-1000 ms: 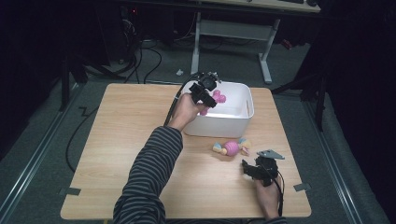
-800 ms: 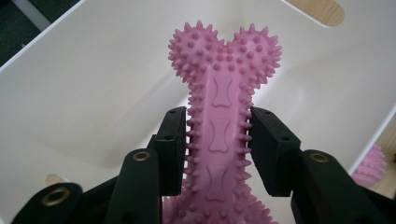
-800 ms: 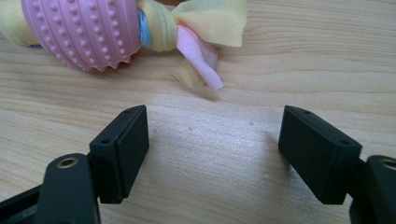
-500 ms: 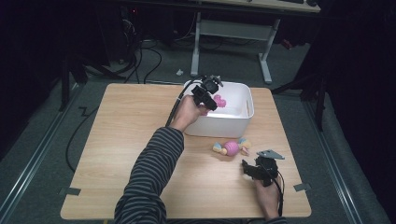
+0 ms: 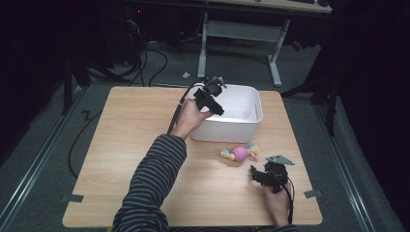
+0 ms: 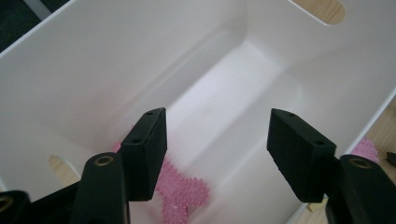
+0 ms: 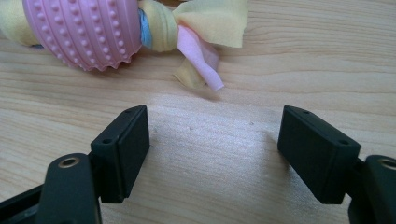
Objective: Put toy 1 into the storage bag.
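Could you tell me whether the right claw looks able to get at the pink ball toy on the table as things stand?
Probably yes: the right claw stands open, facing the ball toy, with bare table between them.

The wooden surface (image 5: pixel 145 145) is lit from above while surroundings stay dark; close views are soft, shadows pooling toward six o'clock.

Lab, floor cables (image 5: pixel 159 63) (dark), desk frame (image 5: pixel 241 29)

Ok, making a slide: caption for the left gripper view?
Open left gripper above the white bin, pink knobbly toy lying inside.
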A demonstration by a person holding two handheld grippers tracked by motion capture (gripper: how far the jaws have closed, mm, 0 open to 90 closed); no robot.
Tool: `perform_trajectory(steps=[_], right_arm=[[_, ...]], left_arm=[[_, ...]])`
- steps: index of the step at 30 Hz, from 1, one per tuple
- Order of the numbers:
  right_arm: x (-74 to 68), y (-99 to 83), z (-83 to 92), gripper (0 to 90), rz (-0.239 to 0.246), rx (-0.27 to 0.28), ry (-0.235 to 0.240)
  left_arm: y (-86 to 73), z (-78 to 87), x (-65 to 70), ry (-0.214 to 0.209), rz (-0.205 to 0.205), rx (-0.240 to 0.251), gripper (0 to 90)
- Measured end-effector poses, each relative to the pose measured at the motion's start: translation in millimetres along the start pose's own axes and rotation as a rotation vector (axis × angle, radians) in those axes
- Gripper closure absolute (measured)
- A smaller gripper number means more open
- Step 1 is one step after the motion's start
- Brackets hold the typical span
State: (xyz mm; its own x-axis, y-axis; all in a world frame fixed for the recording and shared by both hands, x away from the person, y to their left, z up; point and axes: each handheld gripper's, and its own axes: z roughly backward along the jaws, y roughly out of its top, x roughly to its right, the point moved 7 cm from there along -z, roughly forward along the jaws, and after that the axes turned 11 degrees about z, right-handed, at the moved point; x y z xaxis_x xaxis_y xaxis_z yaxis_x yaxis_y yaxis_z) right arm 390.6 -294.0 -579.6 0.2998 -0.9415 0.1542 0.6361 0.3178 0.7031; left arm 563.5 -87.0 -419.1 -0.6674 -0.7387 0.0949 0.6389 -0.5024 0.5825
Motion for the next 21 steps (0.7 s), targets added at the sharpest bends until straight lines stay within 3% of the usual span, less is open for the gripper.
perform_trajectory(steps=[8,21], right_arm=[[-0.1,0.1,0.0,24.8,-0.002,0.0,0.001],[0.0,0.0,0.0,24.8,0.0,0.001,-0.001]], left_arm=[[-9.5,29.4,-9.7,-0.017,0.032,0.088,36.9],[-38.9,63.3,-19.4,-0.01,0.058,0.16,35.8]])
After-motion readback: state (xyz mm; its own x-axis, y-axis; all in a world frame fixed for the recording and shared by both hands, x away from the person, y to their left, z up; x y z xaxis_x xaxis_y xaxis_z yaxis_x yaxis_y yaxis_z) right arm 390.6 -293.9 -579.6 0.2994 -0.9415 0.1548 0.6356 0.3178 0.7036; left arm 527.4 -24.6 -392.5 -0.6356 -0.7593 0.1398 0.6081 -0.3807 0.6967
